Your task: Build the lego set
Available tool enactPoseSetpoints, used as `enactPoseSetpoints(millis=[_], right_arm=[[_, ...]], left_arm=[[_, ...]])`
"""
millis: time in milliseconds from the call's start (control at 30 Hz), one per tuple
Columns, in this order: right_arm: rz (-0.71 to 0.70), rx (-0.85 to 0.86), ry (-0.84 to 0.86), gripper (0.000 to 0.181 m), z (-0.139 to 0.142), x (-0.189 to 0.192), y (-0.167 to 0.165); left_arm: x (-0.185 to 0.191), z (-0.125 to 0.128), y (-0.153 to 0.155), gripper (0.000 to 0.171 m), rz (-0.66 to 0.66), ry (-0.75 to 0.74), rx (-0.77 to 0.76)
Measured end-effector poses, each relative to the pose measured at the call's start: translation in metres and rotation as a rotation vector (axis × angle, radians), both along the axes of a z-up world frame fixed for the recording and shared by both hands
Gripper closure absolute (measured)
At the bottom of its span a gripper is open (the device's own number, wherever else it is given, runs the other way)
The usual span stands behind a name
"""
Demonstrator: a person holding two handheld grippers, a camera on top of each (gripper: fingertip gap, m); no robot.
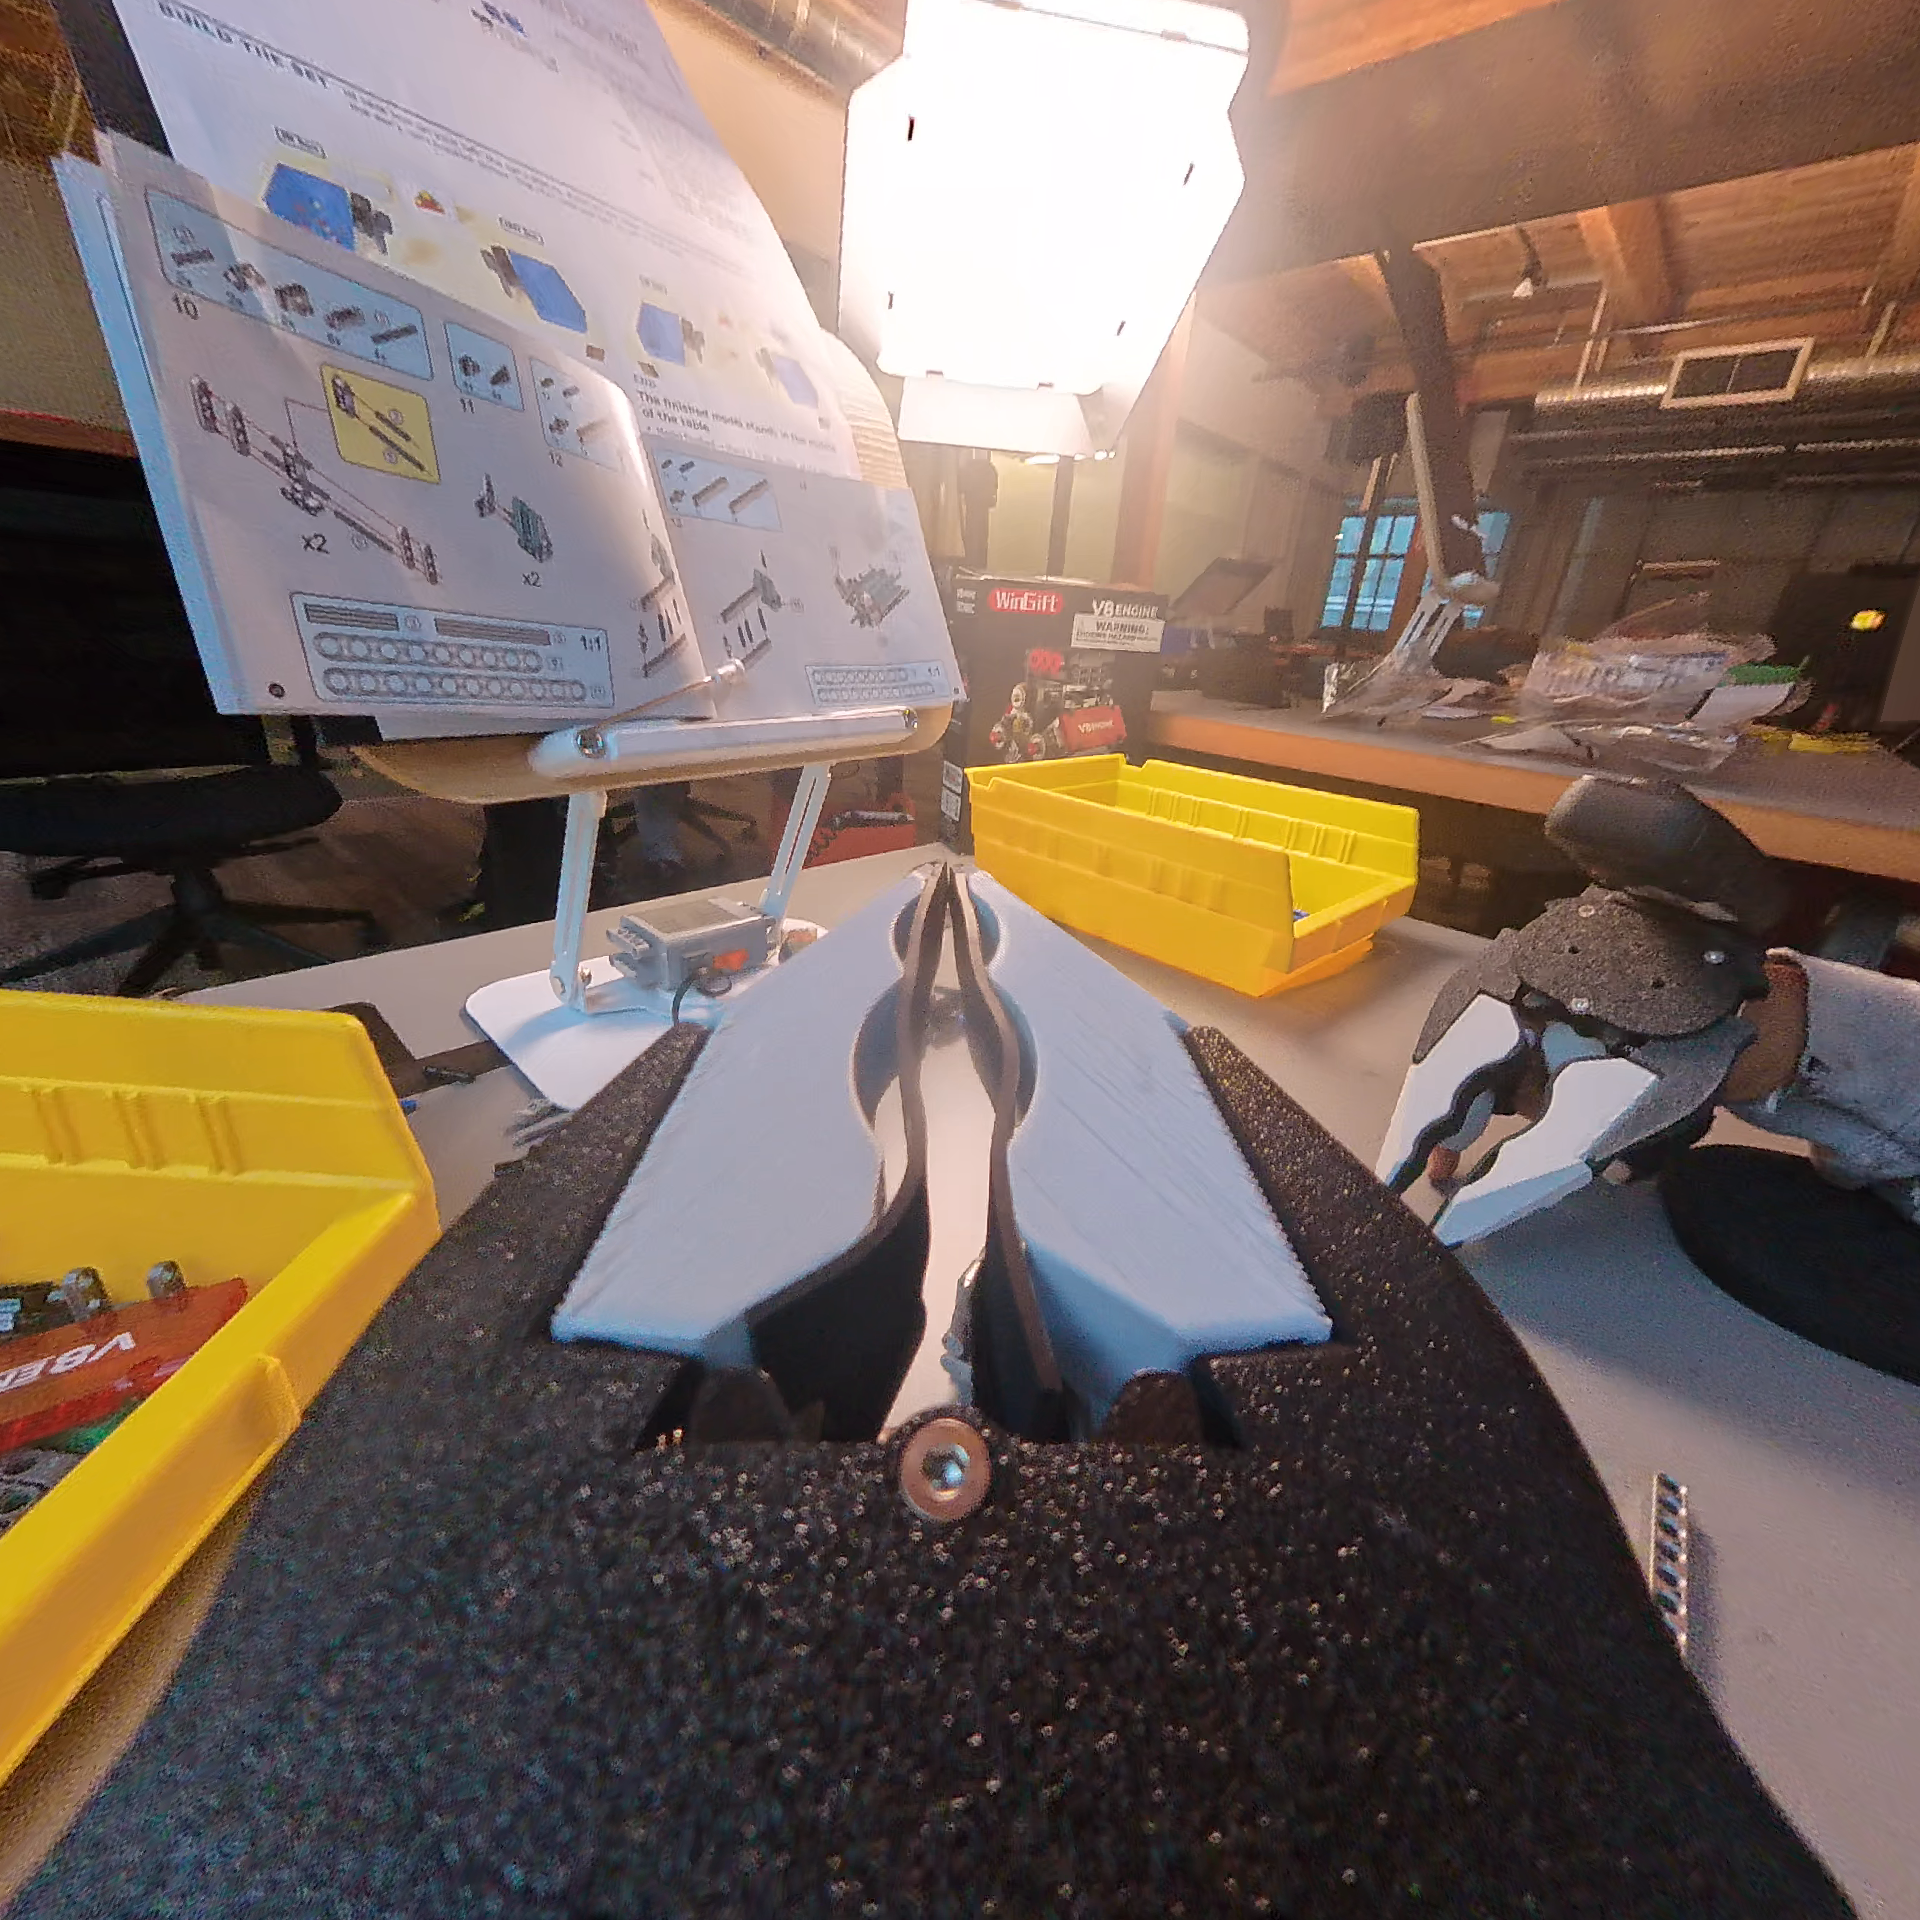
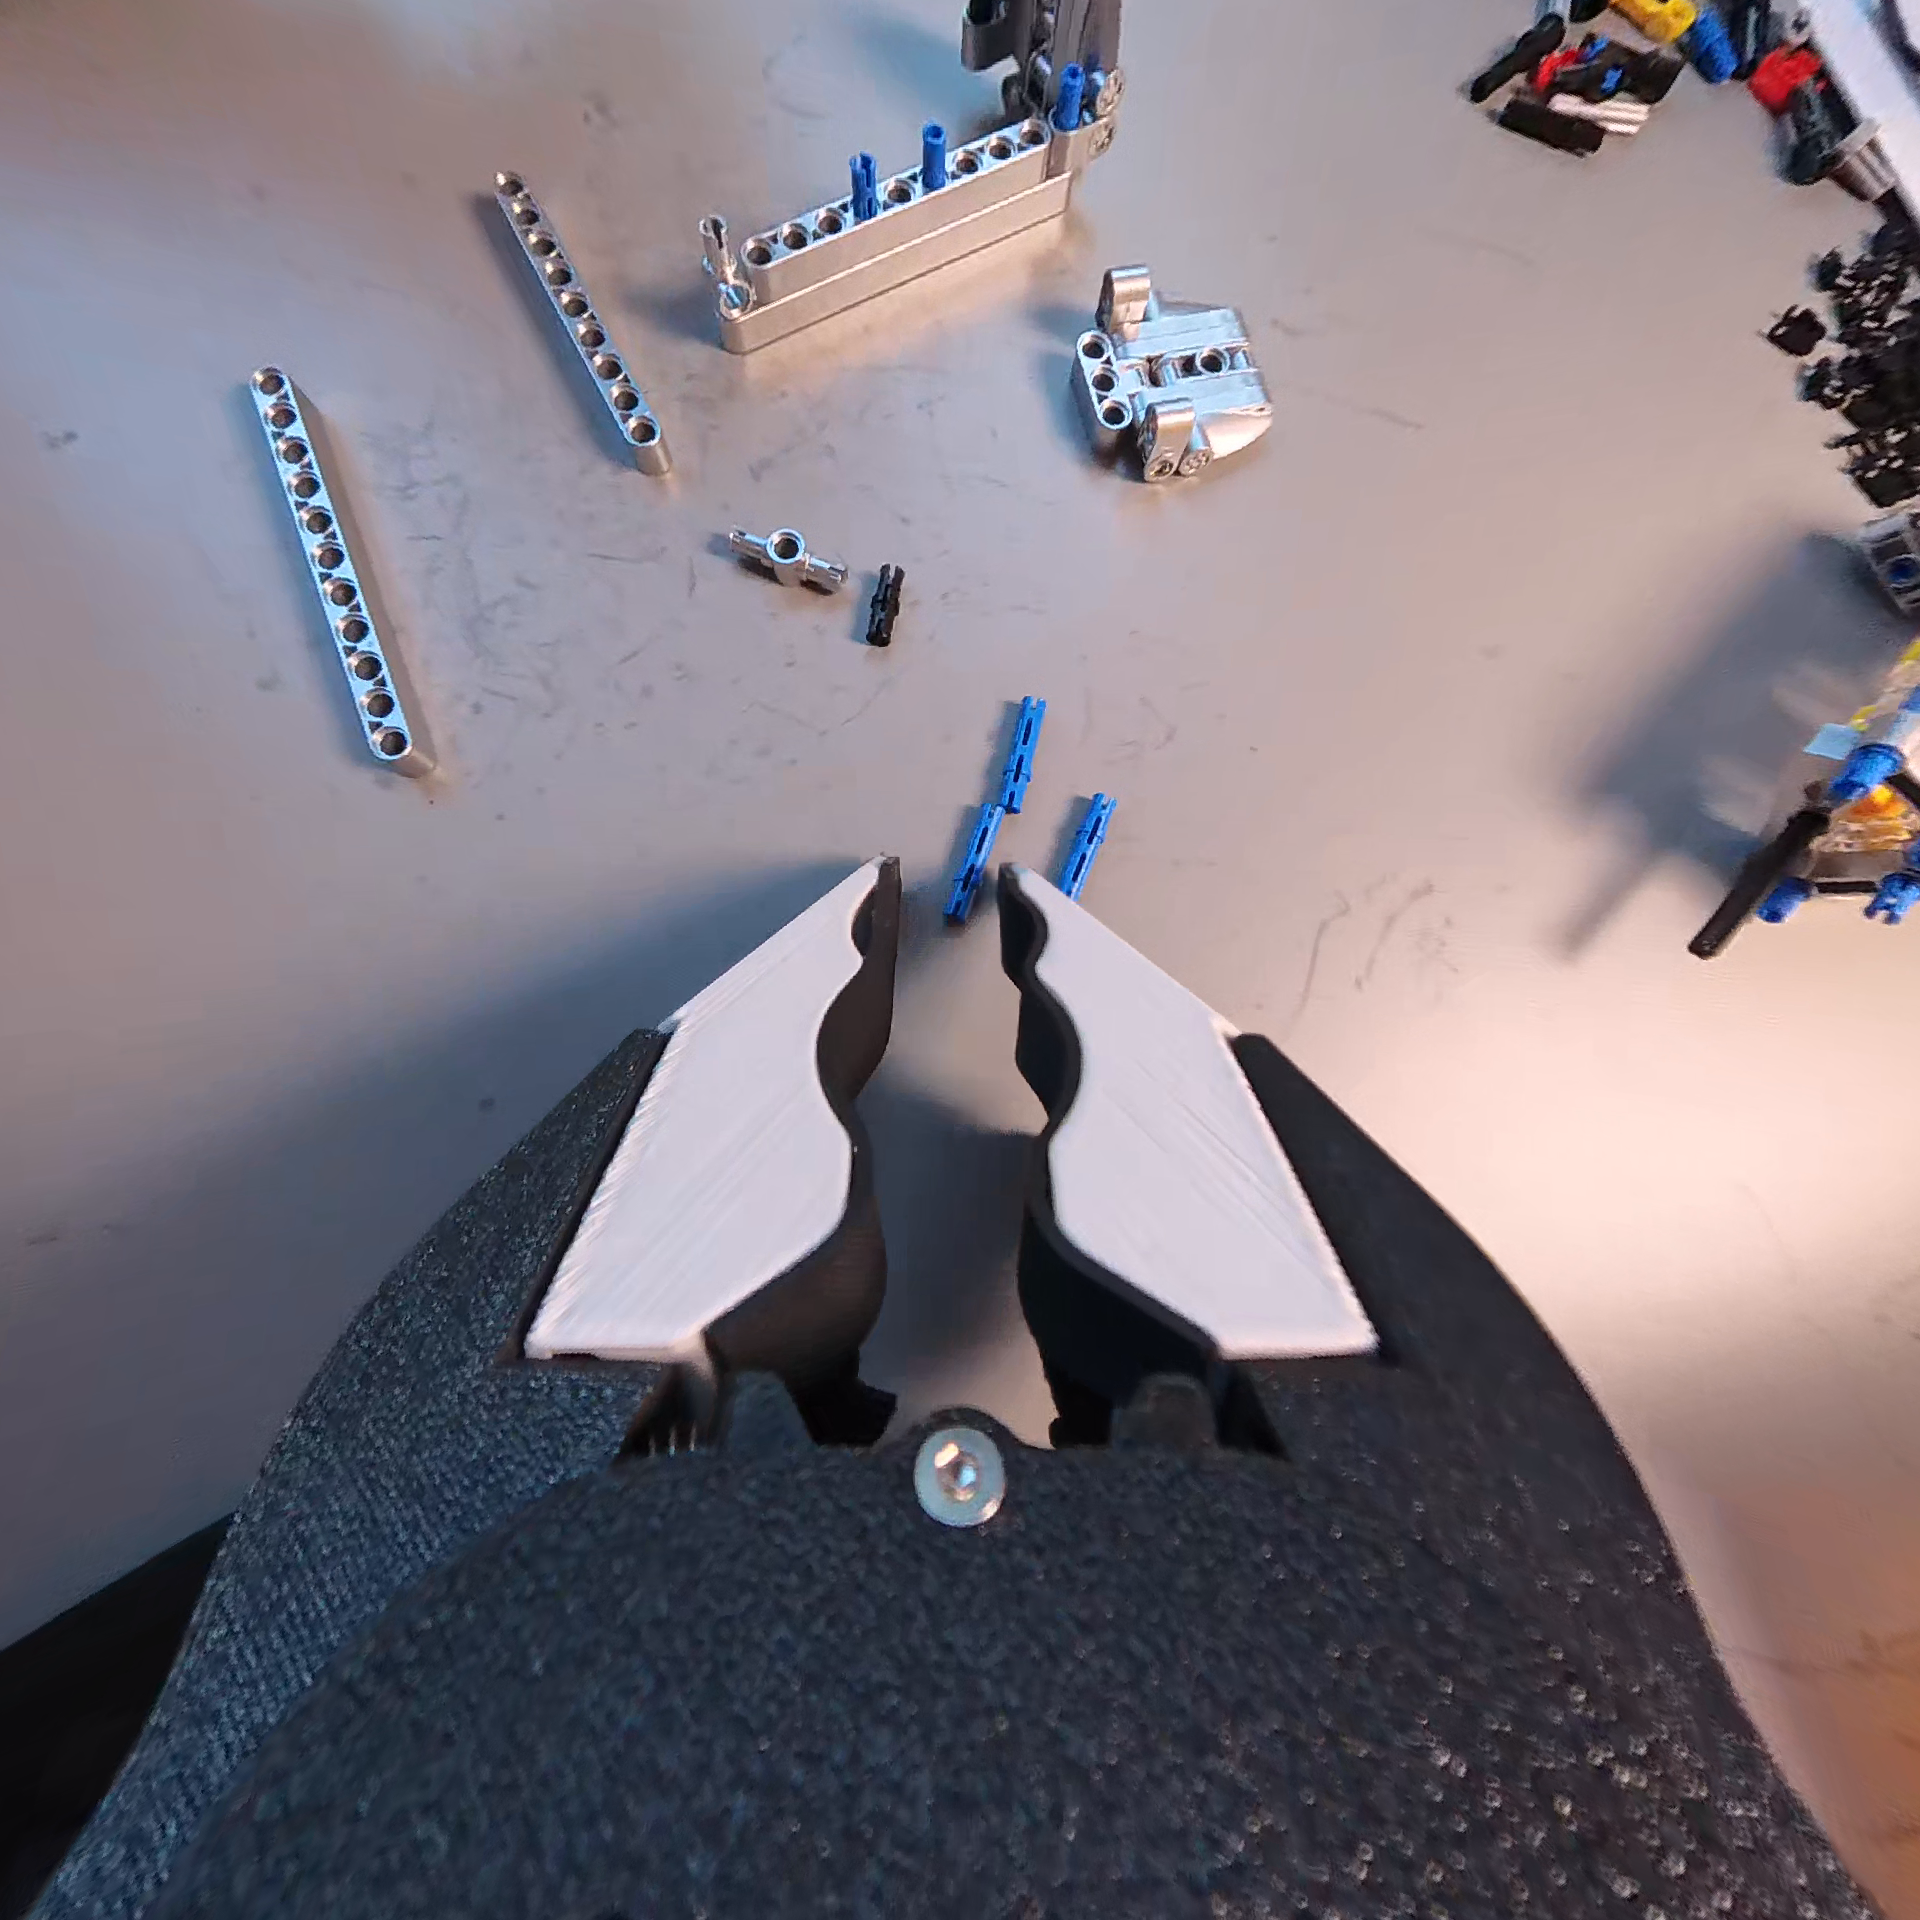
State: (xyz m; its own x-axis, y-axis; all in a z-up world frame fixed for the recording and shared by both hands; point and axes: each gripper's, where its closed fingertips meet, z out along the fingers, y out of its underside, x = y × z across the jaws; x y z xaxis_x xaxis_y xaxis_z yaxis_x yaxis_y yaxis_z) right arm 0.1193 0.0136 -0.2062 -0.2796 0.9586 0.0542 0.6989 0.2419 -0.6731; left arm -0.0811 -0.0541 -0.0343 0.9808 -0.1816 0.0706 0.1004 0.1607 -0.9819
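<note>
**Inspector:** Left tongs (image 1: 948,878)?

**Assistant:** At frame centre of the left wrist view, tips pressed together, nothing between them. They sit above the grey surface (image 1: 1195,997). Beyond the tips, at upper left, an instruction booklet (image 1: 416,468) rests on a white stand (image 1: 582,935), with a grey battery box (image 1: 691,935) at the stand's foot. One yellow bin (image 1: 1184,862) lies right of centre; a second yellow bin (image 1: 187,1195) at the left edge holds small parts.

**Inspector:** Right tongs (image 2: 943,878)?

**Assistant:** Parted by a moderate gap, gripping nothing, low over the surface. Three blue pins lie at the tips: the nearest blue pin (image 2: 971,862) just ahead of the gap, a second pin (image 2: 1021,753) beyond it, touching end to end, a third pin (image 2: 1086,844) beside the right fingertip.

**Inspector:** Other items?

**Assistant:** A black pin (image 2: 883,606) and silver connector (image 2: 788,559) mid-frame. Two loose silver beams (image 2: 338,566) (image 2: 580,317) at upper left. A built-up beam assembly (image 2: 904,249) with upright blue pins at top centre, a silver block (image 2: 1174,379) to its right. Mixed loose parts (image 2: 1860,374) along the right edge.
</note>
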Motion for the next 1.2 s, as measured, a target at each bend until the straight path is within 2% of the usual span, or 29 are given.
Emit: enactPoseSetpoints(millis=[233,333,400,467,600,667,767,900,1000,1200], right_arm=[[-0.024,0.050,-0.042,0.173,-0.003,-0.001,0.003],[-0.034,0.074,-0.051,0.177,-0.003,-0.002,0.003],[-0.027,0.048,0.001,0.177,0.003,-0.007,-0.001],[-0.056,-0.040,0.140,0.177,0.026,-0.020,-0.003],[-0.030,-0.281,0.591,0.177,0.110,-0.044,-0.025],[-0.007,-0.394,0.767,0.177,0.143,-0.047,-0.037],[-0.035,-0.622,0.909,0.177,0.171,-0.053,-0.045],[-0.097,-0.829,0.953,0.177,0.175,-0.066,-0.050],[-0.089,-0.964,0.913,0.177,0.170,-0.074,-0.060],[-0.101,-1.066,0.867,0.176,0.157,-0.082,-0.064]], left_arm=[[0.027,-0.023,0.001,0.171,-0.065,0.081,-0.041],[0.049,-0.033,0.003,0.171,-0.129,0.130,-0.076],[0.066,-0.042,0.004,0.171,-0.186,0.147,-0.112],[0.084,-0.047,0.003,0.171,-0.276,0.115,-0.143],[0.114,-0.044,0.000,0.165,-0.417,0.017,-0.144],[0.126,-0.038,-0.001,0.160,-0.464,-0.024,-0.133],[0.140,-0.033,-0.001,0.156,-0.502,-0.075,-0.127],[0.140,-0.020,0.005,0.156,-0.421,-0.052,-0.086],[0.134,-0.011,0.007,0.156,-0.344,0.008,-0.044],[0.129,-0.013,0.004,0.156,-0.243,0.195,-0.015]])
